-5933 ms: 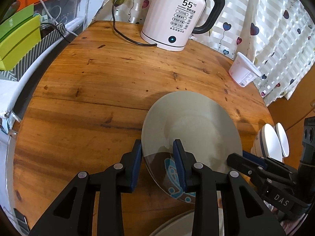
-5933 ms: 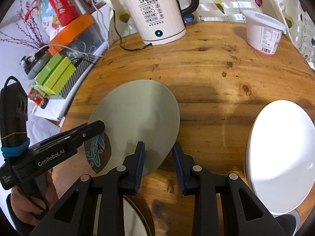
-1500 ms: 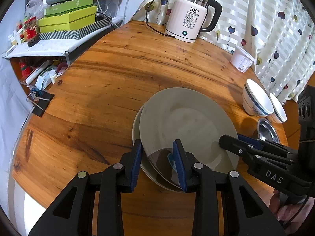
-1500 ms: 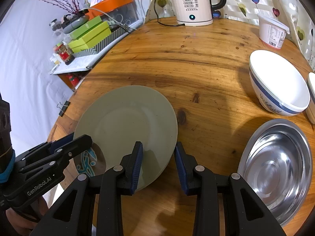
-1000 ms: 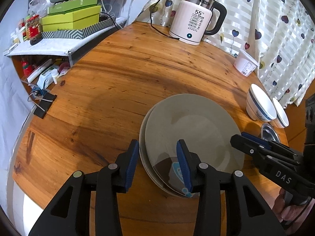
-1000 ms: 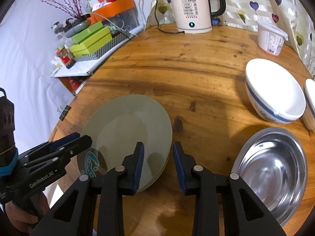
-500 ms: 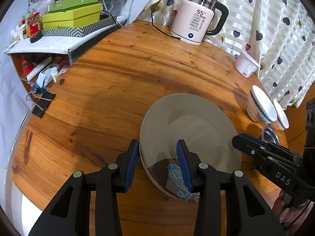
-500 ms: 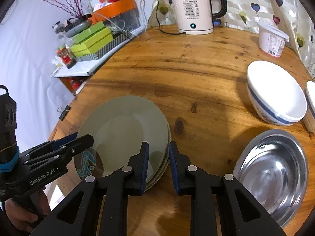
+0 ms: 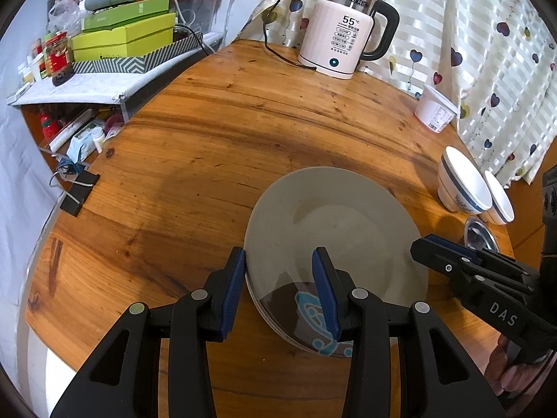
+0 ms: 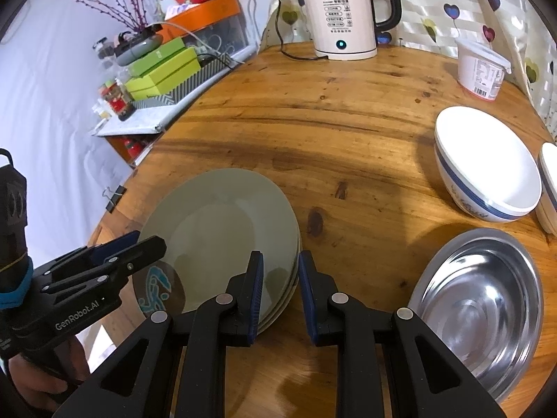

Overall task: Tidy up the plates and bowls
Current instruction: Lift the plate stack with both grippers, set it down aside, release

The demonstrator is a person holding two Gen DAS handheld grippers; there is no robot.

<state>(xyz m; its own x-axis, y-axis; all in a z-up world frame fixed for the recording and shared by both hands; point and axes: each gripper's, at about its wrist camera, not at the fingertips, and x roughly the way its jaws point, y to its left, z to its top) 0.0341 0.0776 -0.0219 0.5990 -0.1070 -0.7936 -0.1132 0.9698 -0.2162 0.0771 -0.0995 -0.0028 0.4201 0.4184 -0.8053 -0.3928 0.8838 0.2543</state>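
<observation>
Your left gripper [image 9: 280, 287] straddles the near rim of the plate stack [image 9: 334, 230], its blue pads standing clear of the rim on either side, so it holds nothing. Your right gripper [image 10: 280, 287] sits with its jaws narrow across the stack's right edge; whether the pads press the plates you cannot tell from here. Count the dishes: the right view shows at least three grey-green plate rims layered in the stack [image 10: 222, 230], where the left view shows little more than the top one. Right of your right gripper lies one steel bowl [image 10: 480, 306], and beyond it two white blue-banded bowls [image 10: 487, 163], the second cut off at the frame edge; the left view shows both of them [image 9: 463, 181] whole, side by side. Farther out stand one white kettle [image 10: 343, 17] and one lidded tub [image 10: 482, 71]. All rests on a round wooden table [image 9: 243, 122], with a heart-print curtain [image 9: 487, 35] behind and a cluttered shelf [image 9: 69, 87] off to the left.
</observation>
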